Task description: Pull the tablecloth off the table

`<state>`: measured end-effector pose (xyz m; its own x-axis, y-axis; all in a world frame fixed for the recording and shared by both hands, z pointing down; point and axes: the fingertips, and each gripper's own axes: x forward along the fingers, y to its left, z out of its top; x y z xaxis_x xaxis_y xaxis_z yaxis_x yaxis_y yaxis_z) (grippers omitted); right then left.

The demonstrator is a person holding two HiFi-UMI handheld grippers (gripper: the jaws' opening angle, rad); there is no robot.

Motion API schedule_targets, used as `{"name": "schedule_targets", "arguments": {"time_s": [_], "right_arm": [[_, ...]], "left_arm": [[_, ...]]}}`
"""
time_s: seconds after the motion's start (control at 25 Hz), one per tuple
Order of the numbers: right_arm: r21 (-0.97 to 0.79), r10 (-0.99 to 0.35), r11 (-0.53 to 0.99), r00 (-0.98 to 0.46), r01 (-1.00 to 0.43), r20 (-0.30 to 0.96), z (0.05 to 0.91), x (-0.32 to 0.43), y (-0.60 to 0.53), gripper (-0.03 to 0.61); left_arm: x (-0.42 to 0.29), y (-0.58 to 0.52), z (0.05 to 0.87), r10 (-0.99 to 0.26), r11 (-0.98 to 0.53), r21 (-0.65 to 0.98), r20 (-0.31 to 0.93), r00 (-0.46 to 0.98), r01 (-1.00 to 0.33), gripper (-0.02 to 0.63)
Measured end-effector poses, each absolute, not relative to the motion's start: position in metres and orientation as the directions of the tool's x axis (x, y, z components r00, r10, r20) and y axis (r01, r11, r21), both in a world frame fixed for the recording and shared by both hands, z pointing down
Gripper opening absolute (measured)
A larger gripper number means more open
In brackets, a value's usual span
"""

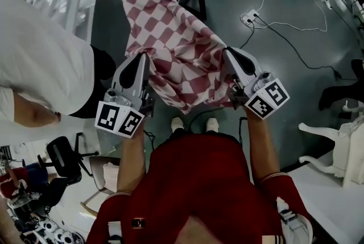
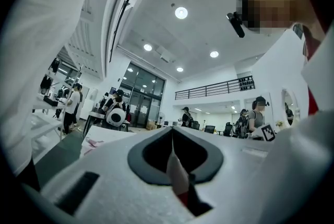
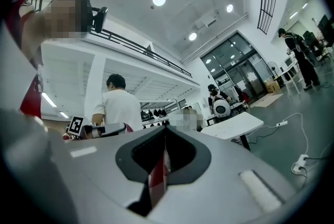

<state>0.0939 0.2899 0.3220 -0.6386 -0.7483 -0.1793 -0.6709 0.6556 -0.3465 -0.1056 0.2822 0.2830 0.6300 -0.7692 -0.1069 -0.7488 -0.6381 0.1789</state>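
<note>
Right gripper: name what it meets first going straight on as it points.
Past the tablecloth it grips, the right gripper would probably meet the white table, slightly right of its line; depth is unclear.

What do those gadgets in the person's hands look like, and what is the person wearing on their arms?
The left hand-held gripper and right hand-held gripper look alike. Both are smooth light-grey shells that taper forward, each with a black teardrop-shaped recess on top. Each has a marker cube at the back, printed with black-and-white squares. No cables show. The person wears a red top whose sleeves end in pale-striped cuffs.
</note>
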Motion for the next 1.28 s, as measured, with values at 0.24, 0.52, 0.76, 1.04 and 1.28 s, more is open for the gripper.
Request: {"name": "schedule_targets", "arguments": {"time_s": [0.24,0.52,0.76,1.04,1.28], "right_arm": [[-0.363,-0.766,0.635,-0.618,-0.682,-0.179,0.326,0.123,0.298,0.015],[-0.358,-0.777,0.623,-0.602,-0.695,-0.183,0.321,0.145,0.303,0.015],[-0.354,-0.785,0.614,-0.592,-0.706,-0.182,0.314,0.145,0.300,0.015],[-0.333,-0.796,0.605,-0.563,-0.724,-0.221,0.287,0.147,0.298,0.015],[-0.318,-0.809,0.588,-0.542,-0.744,-0.228,0.282,0.153,0.303,0.015]], "left_arm": [[-0.084,0.284,0.287,-0.769,-0.636,0.193,-0.093,0.632,-0.747,0.009],[-0.061,0.287,0.287,-0.758,-0.650,0.196,-0.090,0.647,-0.734,0.009],[-0.062,0.284,0.284,-0.758,-0.648,0.189,-0.078,0.647,-0.737,0.009],[-0.077,0.283,0.264,-0.764,-0.645,0.175,-0.113,0.636,-0.744,0.009],[-0.075,0.288,0.257,-0.755,-0.656,0.161,-0.142,0.640,-0.737,0.009]]}}
